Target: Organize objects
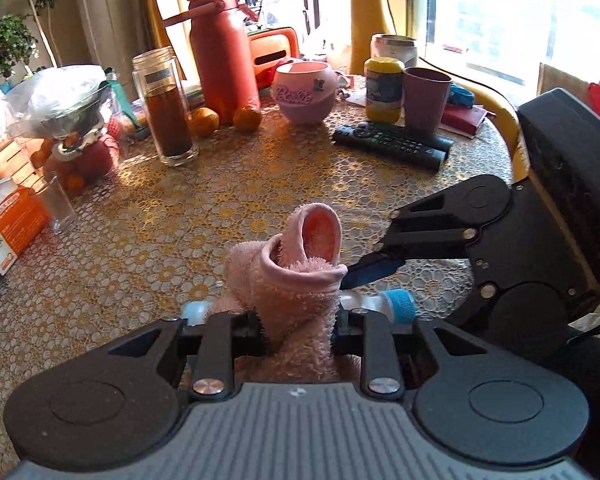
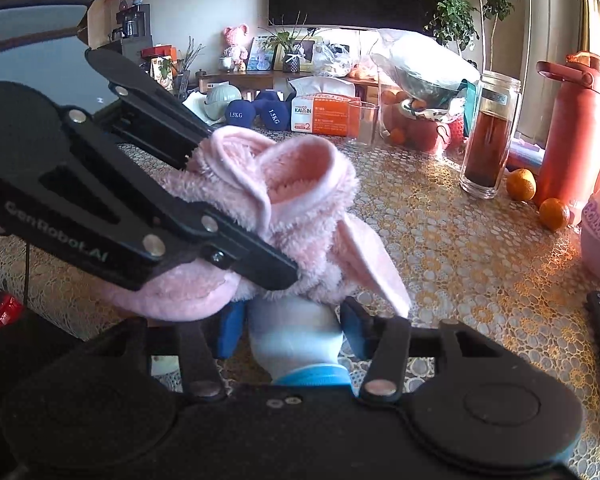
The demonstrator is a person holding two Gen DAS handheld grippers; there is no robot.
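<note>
Fluffy pink socks (image 1: 296,280) are held between both grippers above the near table edge; they also show in the right wrist view (image 2: 296,200). My left gripper (image 1: 298,328) is shut on the pink fabric, and appears in the right wrist view (image 2: 236,216) clamped over the bundle. My right gripper (image 2: 292,332) is shut on a white sock with a blue cuff (image 2: 296,340), under the pink one. In the left wrist view the right gripper (image 1: 364,272) reaches in from the right, its tip at the pink cuff. The white sock's blue end (image 1: 400,304) shows there.
The round table (image 1: 228,200) with a lace cloth holds a tea jar (image 1: 168,108), red flask (image 1: 222,52), two oranges (image 1: 247,118), pink Barbie bowl (image 1: 304,92), yellow jar (image 1: 384,88), purple cup (image 1: 426,98), remotes (image 1: 392,142), empty glass (image 1: 60,208) and an orange box (image 1: 8,224).
</note>
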